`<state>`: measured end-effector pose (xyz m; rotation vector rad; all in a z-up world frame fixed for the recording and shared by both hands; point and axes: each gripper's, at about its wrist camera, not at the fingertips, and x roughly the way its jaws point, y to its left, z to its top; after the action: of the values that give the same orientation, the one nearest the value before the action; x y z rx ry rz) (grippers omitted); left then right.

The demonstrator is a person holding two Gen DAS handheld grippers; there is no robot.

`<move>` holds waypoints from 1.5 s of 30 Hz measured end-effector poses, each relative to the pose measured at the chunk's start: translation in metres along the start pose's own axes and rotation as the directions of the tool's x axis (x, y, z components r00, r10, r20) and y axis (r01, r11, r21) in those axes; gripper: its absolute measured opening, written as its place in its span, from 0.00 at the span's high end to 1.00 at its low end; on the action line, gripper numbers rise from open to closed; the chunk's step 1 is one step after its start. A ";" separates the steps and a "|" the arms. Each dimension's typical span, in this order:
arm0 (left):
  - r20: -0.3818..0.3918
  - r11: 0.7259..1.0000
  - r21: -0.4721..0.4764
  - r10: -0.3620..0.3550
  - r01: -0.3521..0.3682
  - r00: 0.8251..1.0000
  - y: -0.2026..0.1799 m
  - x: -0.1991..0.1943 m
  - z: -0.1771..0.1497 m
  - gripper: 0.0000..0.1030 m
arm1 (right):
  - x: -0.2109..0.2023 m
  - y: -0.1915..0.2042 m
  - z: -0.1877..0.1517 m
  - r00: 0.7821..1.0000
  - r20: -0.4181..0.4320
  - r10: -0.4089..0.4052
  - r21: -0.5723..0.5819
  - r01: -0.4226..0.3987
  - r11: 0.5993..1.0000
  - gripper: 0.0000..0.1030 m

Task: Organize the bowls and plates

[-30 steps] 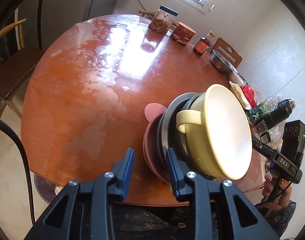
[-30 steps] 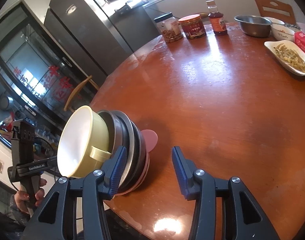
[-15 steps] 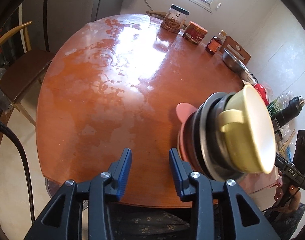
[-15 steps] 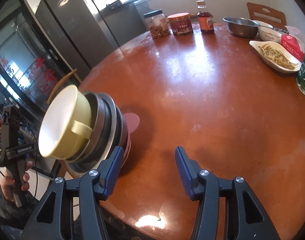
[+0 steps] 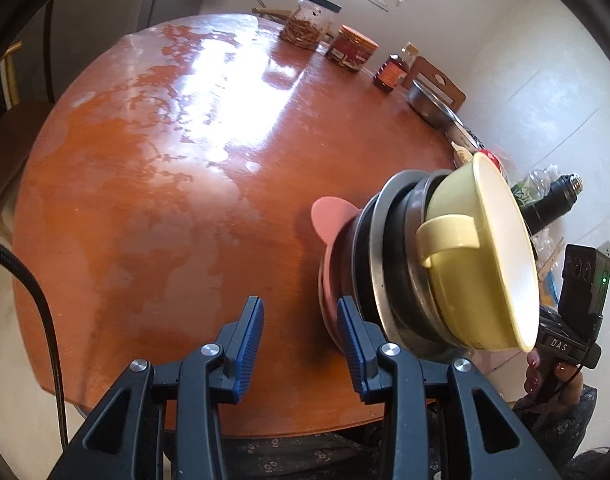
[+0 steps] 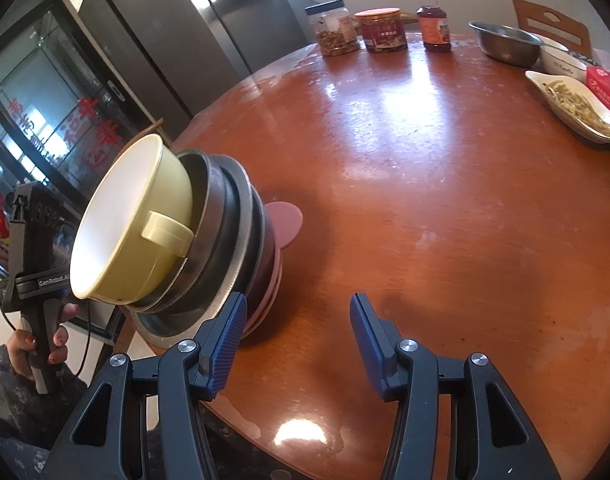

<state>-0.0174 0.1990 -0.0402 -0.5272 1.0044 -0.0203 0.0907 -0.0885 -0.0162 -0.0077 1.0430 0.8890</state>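
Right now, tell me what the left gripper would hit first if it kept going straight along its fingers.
Most likely the bare wooden table. The left gripper is open with nothing between its pads, and the stack of bowls and plates sits just right of that line, though its right finger might graze it.

Angled down side by side, left gripper [image 5: 299,344] and right gripper [image 6: 299,342], jaws parted on nothing, each gripped in a hand [image 6: 37,344] by its handle.

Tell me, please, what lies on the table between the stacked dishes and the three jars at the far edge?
Nothing: the right wrist view shows only bare table between stacked dishes and jars.
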 end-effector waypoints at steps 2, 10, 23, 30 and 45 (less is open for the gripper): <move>-0.011 1.000 0.003 -0.008 0.008 1.000 -0.001 0.003 0.001 0.63 | 0.002 -0.002 0.001 1.000 -0.004 0.008 0.004 -0.008 1.000 0.46; -0.045 0.999 0.035 0.025 -0.024 0.999 -0.009 0.016 0.010 0.63 | 0.005 -0.004 0.001 0.999 -0.011 0.031 0.011 -0.031 0.999 0.46; -0.068 0.996 0.079 0.045 -0.040 0.997 -0.028 0.030 0.023 0.64 | 0.002 -0.015 0.000 1.000 -0.005 0.022 0.039 -0.022 0.999 0.46; -0.081 0.993 0.113 0.050 -0.041 0.995 -0.043 0.042 0.029 0.64 | -0.006 -0.031 -0.002 1.000 0.006 0.010 0.065 -0.011 0.998 0.46; -0.102 0.985 0.167 0.053 -0.035 0.993 -0.069 0.064 0.039 0.64 | -0.024 -0.057 -0.007 1.000 0.025 -0.018 0.108 0.015 0.994 0.46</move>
<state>0.0639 0.1387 -0.0452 -0.3549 1.1070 -0.0921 0.1168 -0.1446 -0.0240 0.0849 1.0643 0.8152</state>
